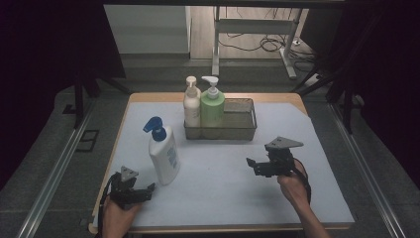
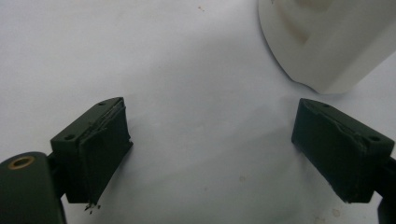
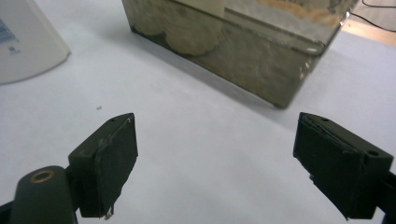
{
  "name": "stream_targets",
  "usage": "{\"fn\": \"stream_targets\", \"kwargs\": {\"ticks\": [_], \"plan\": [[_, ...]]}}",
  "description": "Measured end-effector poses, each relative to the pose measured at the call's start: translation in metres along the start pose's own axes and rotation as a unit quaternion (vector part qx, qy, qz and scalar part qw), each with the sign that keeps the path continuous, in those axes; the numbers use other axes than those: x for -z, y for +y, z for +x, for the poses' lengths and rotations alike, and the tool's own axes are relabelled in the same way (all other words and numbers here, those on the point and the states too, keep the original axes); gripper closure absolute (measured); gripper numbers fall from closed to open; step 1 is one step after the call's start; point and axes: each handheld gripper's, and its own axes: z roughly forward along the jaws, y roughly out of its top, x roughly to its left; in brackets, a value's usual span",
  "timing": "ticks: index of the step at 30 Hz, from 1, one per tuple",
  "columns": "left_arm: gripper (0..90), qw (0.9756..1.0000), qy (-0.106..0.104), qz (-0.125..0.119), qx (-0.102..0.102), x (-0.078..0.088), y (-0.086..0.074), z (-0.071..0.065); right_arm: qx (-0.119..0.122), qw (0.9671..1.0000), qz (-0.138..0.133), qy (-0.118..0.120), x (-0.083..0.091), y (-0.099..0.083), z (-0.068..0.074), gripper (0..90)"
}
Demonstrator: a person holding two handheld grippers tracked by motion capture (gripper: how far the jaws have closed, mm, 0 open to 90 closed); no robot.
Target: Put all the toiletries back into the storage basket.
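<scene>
Left gripper view is cropping the white bottle (image 2: pixel 327 42) to its base, top running off-frame. Right gripper view is cutting the mesh basket (image 3: pixel 243 56) at the upper edge; label text on the bottle there is staying unreadable.

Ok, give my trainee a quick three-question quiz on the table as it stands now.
1. True or false: the blue-capped bottle stands inside the basket.
2. How many bottles stand in the basket?
3. The left gripper is: A) shut on the bottle, B) open beside it, C) inside the basket.

Key:
1. False. It stands on the table, in front of the basket.
2. Two: a cream bottle and a green bottle.
3. B.
</scene>
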Motion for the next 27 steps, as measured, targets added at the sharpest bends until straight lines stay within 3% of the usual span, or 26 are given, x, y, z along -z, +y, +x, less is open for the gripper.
{"fn": "stream_targets", "kwargs": {"ticks": [20, 27], "plan": [[11.1, 1.0000, 0.000, 0.001, 0.000, 0.000, 0.001, 0.000, -0.024, 0.9995, 0.015, -0.016, 0.012, -0.061, -0.009, 13.4], [11.2, 1.0000, 0.000, 0.003, 0.000, 0.000, 0.001, 0.000, -0.026, 0.9989, 0.034, -0.021, 0.010, -0.078, -0.014, 13.4]]}}
